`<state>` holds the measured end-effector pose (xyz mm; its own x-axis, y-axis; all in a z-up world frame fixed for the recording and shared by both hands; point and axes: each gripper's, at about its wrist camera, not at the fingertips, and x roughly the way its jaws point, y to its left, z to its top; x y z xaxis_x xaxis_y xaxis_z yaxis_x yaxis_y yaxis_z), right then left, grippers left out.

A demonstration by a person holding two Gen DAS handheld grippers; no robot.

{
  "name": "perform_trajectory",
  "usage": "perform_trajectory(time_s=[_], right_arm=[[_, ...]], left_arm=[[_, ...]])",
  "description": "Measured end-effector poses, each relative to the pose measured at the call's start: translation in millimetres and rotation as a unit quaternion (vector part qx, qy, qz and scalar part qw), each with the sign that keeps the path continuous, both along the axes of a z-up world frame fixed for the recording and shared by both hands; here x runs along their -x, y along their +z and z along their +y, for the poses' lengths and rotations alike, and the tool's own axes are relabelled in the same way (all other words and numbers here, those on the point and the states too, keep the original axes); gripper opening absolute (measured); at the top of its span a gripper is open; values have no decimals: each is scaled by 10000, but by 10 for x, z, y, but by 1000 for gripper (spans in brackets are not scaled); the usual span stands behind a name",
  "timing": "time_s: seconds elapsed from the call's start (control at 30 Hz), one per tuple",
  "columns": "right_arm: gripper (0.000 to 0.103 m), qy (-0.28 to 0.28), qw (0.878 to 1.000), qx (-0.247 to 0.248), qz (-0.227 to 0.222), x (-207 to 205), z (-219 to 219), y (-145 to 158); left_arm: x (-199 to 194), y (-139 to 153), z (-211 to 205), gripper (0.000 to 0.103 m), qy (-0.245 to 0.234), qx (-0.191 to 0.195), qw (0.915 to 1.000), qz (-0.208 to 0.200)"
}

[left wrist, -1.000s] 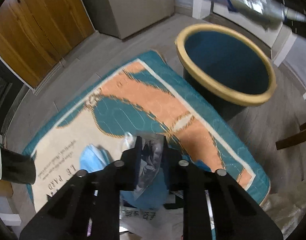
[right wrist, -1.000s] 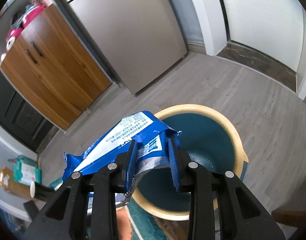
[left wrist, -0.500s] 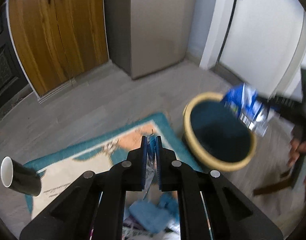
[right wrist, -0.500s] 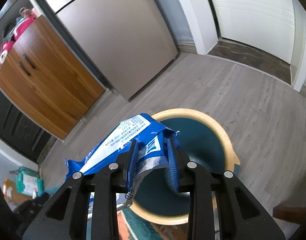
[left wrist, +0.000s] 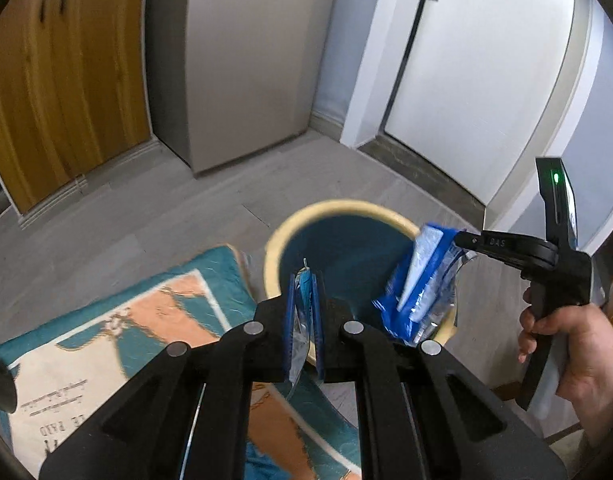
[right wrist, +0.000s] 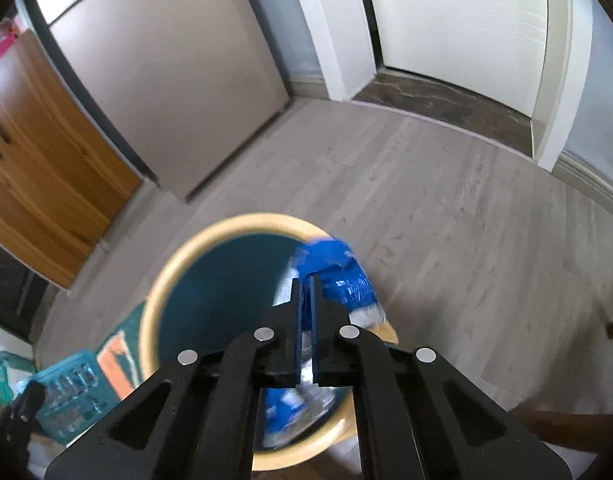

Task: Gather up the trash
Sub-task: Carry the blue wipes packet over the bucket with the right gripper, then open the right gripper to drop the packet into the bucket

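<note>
Now blue bag [right wrist: 338, 276] lower, prob. inside bin [right wrist: 178, 264] vs. 1s ago

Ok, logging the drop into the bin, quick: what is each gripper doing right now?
Left gripper: shut on a clear plastic wrapper.
Right gripper: shut on the blue snack bag, over the bin.

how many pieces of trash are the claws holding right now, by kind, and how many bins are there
blue snack bag, in the right claw over the bin: 1
clear wrapper, in the left claw: 1
bin, teal inside with a cream rim: 1
total: 3
</note>
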<state>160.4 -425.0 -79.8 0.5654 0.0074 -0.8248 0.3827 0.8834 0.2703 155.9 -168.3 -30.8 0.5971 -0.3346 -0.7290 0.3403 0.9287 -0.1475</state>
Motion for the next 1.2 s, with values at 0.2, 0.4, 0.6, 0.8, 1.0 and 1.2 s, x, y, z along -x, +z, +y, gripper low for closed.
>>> perform_trajectory(time_s=[0.2, 0.4, 0.6, 0.8, 1.0, 1.2], right_arm=[[1, 175, 9998, -33, 100, -22, 55, -45], [1, 470, 9987, 172, 105, -72, 162, -36], [2, 586, 9979, 240, 104, -89, 216, -25], [23, 632, 9977, 240, 74, -98, 215, -24], [46, 767, 9966, 280, -93, -87, 299, 96], [78, 873, 9951, 154, -437, 23, 416, 322]], left_arm=[[-109, -240, -247, 8, -111, 117, 9998, 94], [-70, -428, -496, 8, -426, -93, 9990, 17], [-93, -426, -461, 8, -336, -50, 9994, 7], [-67, -372, -323, 19, -167, -9, 9999, -4], [-26, -271, -167, 35, 14, 35, 9999, -105], [102, -28, 55, 56, 192, 43, 9992, -340]])
